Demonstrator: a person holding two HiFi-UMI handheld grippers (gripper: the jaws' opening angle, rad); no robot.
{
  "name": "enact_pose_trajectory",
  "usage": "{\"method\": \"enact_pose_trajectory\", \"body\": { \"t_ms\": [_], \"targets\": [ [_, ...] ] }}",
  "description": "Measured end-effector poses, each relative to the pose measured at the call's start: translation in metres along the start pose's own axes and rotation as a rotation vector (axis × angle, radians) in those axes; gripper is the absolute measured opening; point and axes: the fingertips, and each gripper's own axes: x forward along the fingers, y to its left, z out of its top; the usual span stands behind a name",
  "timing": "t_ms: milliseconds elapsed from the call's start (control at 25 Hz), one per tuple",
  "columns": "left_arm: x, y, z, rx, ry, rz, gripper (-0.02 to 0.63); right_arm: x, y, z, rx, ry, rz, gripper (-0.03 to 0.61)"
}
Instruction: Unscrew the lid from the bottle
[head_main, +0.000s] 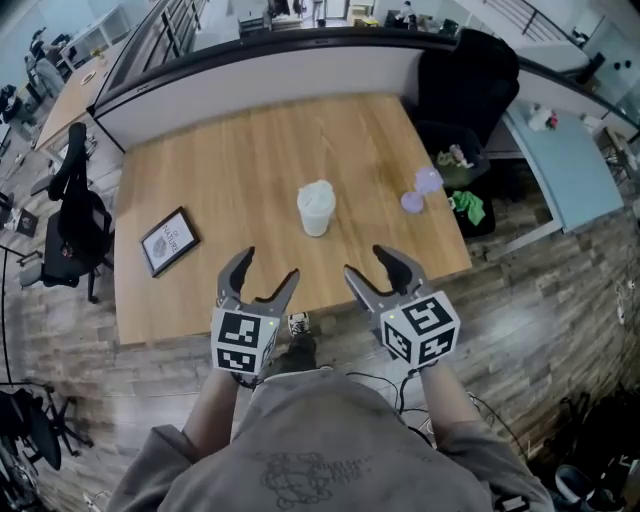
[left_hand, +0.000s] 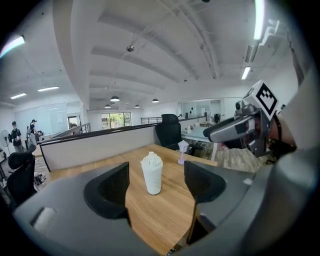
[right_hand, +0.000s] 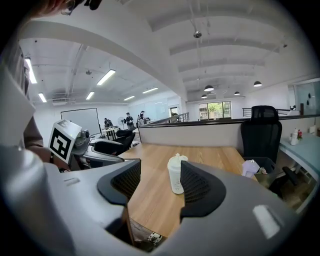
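If squeezed only at the lid (head_main: 317, 194), bottle (head_main: 316, 212): liable to spin whole on the table (head_main: 220, 150) instead of unscrewing; best clamped at the body by one gripper and turned at the top by the other.
Tipping risk: tall, narrow, free-standing near the table's centre; easily knocked over by a jaw arriving from 5 or 7 o'clock and striking high on the side.
Crush risk: probably thin-walled plastic; could buckle or squirt loose under a hard clamp.
Neighbour risk: purple cup-like piece (head_main: 428, 180) at 3 o'clock of the bottle, framed picture (head_main: 168, 241) at 8 o'clock, both well apart; little danger unless swept wide.
Left gripper (head_main: 270, 265): at 7 o'clock of the bottle, over the near table edge, well apart from it; pointing toward 12 o'clock, tilted gently down; jaws spread wide, nothing between the pads, bottle only framed far off in the gap.
Right gripper (head_main: 366, 261): at 5 o'clock of the bottle, level with its partner, same gentle tilt; jaws parted, narrower than the left, holding nothing.
Forearms (head_main: 213, 405): low before the torso, side by side, marker cubes (head_main: 243, 340) facing up.
Task state: lid on, untouched.
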Motion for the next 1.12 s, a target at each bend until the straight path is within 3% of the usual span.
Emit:
{"method": "enact_pose_trajectory", "body": {
  "t_ms": [200,520,760,1120],
  "targets": [
    [0.054,0.02,-0.011,0.054,0.038,-0.066,0.363,0.047,-0.012,0.016,-0.02,0.038,0.06,0.279],
    [0.134,0.036,-0.059,0.178,0.13,-0.209,0.365,0.121,-0.033,0.014,-0.121,0.243,0.098,0.335],
    [0.179,0.036,-0.097,0.209,0.213,-0.298,0.405,0.166,-0.042,0.001,-0.274,0.431,0.125,0.365],
    [0.233,0.026,-0.127,0.206,0.247,-0.368,0.451,0.204,-0.059,-0.02,-0.379,0.646,0.184,0.419]
  ]
}}
